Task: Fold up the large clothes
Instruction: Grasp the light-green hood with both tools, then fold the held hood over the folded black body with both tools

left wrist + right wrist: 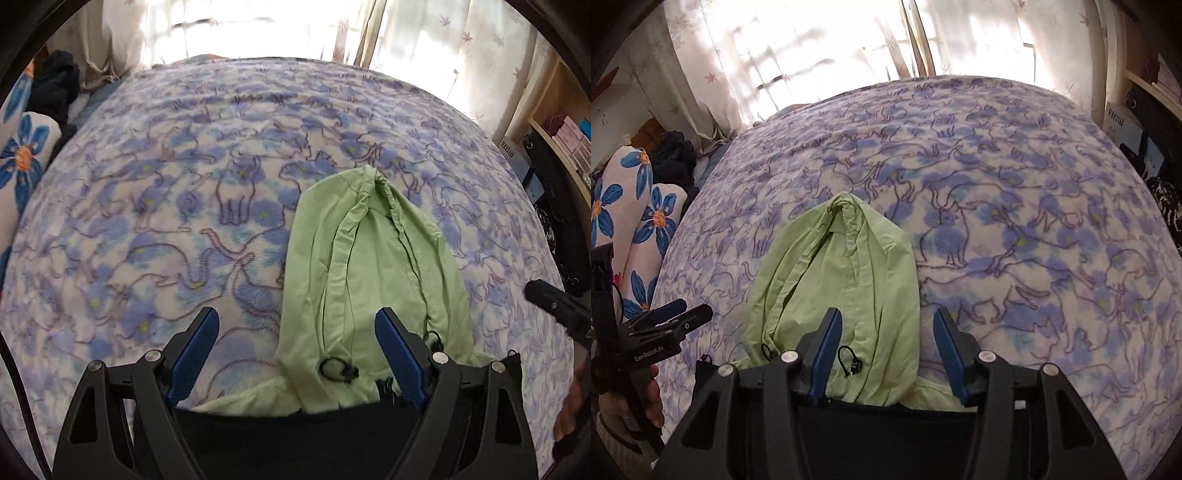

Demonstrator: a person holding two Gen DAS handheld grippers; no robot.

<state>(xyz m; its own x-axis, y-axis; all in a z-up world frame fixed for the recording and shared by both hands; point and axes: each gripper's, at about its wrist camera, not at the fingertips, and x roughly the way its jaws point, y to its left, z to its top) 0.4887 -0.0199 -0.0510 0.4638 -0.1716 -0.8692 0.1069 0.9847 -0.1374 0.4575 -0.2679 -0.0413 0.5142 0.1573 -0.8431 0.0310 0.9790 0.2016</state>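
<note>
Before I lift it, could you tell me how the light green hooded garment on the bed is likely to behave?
The light green thin fabric hood lies creased and limp, so it will probably droop from one pinch. It looks light. Its black cord toggles hang loose and may swing or snag.

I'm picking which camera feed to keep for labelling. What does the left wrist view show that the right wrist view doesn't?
Only the left wrist view: the open left gripper up close, straddling the green hood's left edge, with the right gripper's tip at its right border.

Only the right wrist view: the open right gripper straddling the hood's right edge, and the whole left gripper held at the left.

Both: the green hood on the cat-print blanket, curtains, and the flowered pillow.
</note>
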